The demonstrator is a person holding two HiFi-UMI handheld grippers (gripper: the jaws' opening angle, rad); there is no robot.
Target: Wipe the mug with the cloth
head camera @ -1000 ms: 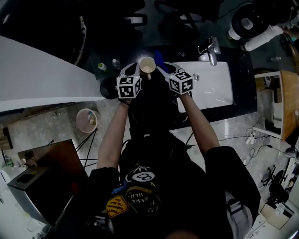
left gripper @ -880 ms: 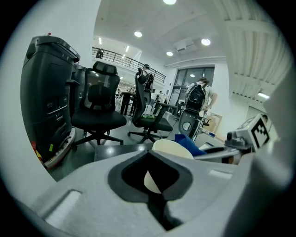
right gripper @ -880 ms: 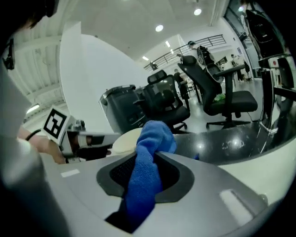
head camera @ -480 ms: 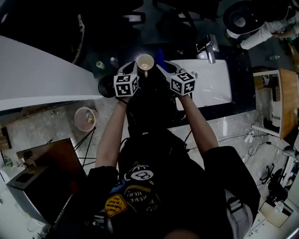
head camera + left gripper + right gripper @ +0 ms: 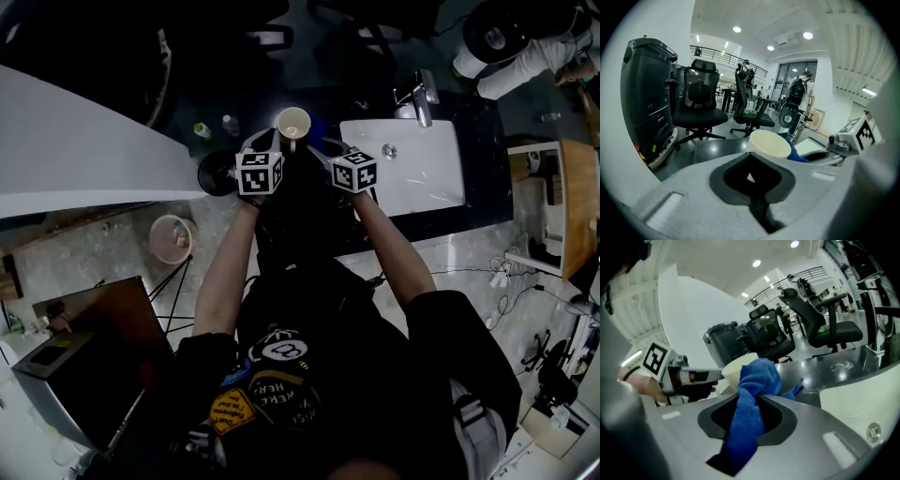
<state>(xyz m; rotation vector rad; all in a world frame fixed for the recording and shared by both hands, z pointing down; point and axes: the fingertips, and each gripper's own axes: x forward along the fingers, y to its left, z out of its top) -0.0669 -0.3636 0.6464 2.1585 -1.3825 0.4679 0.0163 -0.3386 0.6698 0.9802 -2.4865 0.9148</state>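
Right gripper (image 5: 751, 398): I read its jaws as clamped on the blue cloth (image 5: 749, 414). The cloth passes up through the gap, and its bunched free end lies against the side of the mug (image 5: 734, 371).

Left gripper (image 5: 752, 161): I read its jaws as pressed together, with a sliver of white mug caught in the notch between them. The mug (image 5: 769, 143) stands upright just beyond the tips, and the cloth (image 5: 797, 155) touches its right flank.

In the head view I see the mug (image 5: 293, 123) carried between the two grippers, over the dark counter (image 5: 487, 202) and left of the white sink (image 5: 441, 187). It is cream-coloured with a round rim, its mouth facing up and a plain pale inside. The sink shows a bare white bowl with a drain. A round tub (image 5: 175, 241) sits lower left; I cannot tell its contents
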